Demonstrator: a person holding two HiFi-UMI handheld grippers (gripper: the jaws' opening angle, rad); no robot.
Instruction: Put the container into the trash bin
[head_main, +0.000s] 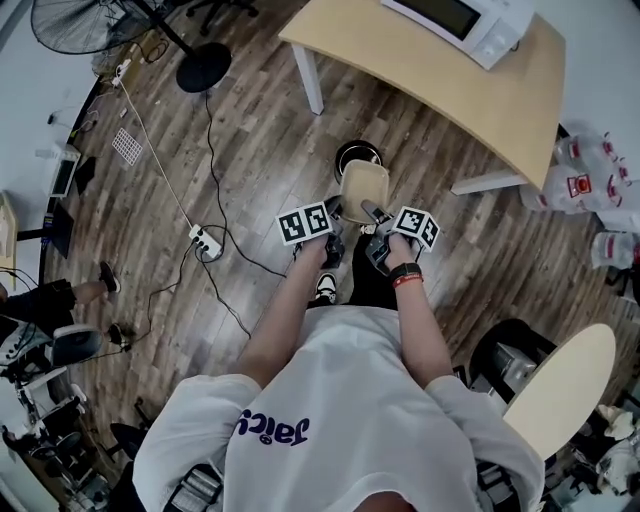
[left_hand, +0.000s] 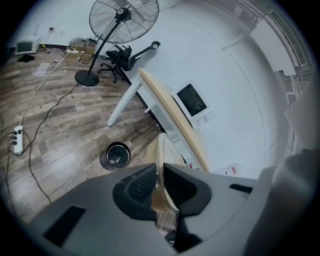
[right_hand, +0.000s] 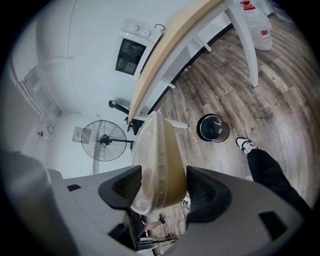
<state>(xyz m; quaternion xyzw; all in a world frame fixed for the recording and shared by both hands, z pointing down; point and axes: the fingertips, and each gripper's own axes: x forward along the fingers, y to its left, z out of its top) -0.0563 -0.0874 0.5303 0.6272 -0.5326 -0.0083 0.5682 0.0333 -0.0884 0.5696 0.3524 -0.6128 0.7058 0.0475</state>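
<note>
Not binned yet; the takeaway container (head_main: 364, 188) is up in the air, with the black trash bin (head_main: 358, 150) on the floor below and slightly ahead; left gripper (left_hand: 159, 176) is nearly closed, pinching its rim; right gripper (right_hand: 162, 176) is spread wide, pads against its sides; what's left, I reckon: lower it over the bin and let go.

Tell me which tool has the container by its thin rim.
The left tool: its jaws are nearly together on the container's rim, whereas the right tool's jaws stand wide across the container's body.
</note>
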